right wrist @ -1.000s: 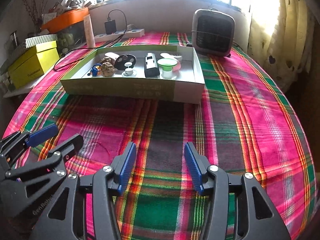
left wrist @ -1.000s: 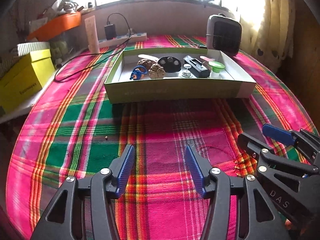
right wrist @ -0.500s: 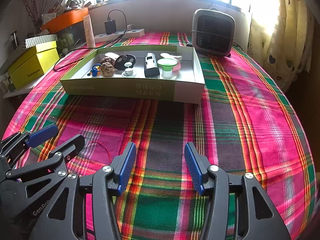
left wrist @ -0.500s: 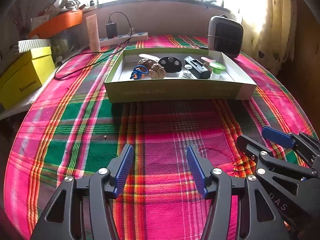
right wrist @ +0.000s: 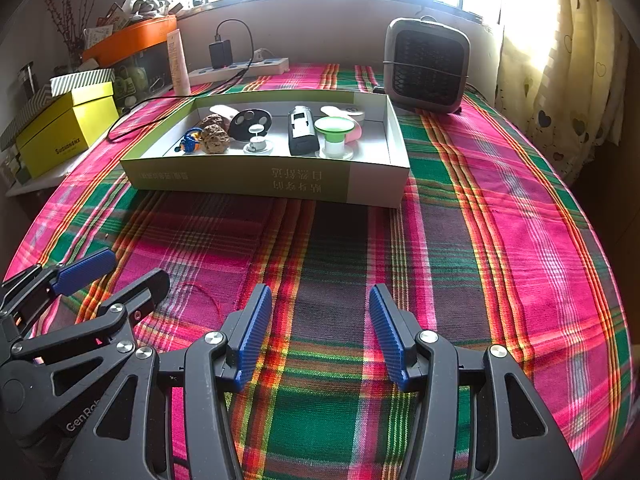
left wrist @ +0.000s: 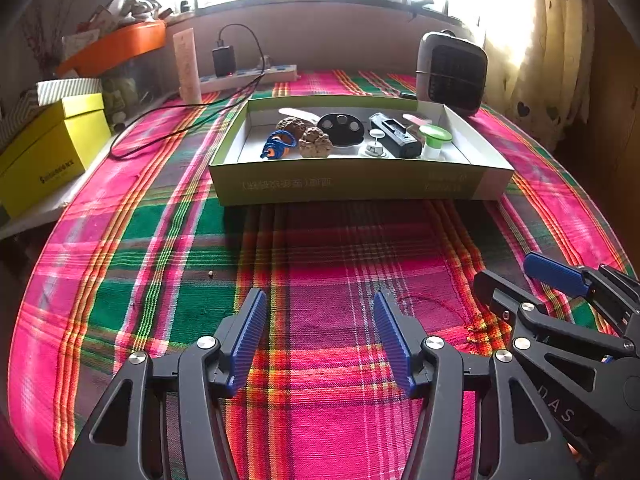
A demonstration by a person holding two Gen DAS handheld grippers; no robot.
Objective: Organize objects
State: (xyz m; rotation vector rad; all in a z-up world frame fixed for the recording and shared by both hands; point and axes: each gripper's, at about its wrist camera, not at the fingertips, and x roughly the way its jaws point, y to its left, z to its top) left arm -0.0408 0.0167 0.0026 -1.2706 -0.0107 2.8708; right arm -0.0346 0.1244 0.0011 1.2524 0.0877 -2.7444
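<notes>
My left fingers [left wrist: 316,336] stand spread with nothing between the blue ribbed pads; they have just been opening a little wider. My right fingers [right wrist: 320,332] are spread and empty too, just beside the left, both tilted down over the pink-and-green plaid cloth [right wrist: 500,240] that covers the bench.

Ahead, well apart from both, sits the shallow green-and-white cardboard tray [left wrist: 352,182]. All the small things lie inside it: a blue-and-orange toy figure [left wrist: 276,146], two brown knobbly walnut-like lumps [left wrist: 314,142], a round black disc with pale spots [left wrist: 342,128], a small white stand [left wrist: 374,146], a black oblong case [left wrist: 394,134] and a green-topped white spool [left wrist: 434,138].

I judge the sorting done or nearly so, since nothing loose shows on the cloth, and I am waiting between steps. Any next move would call for reaching forward over the tray's near wall and coming down from above.

Open cloth lies wide before me. The grey box-shaped fan heater [right wrist: 426,66] stands near the tray's far right corner, and a black cable [left wrist: 168,120] loops near its left.
</notes>
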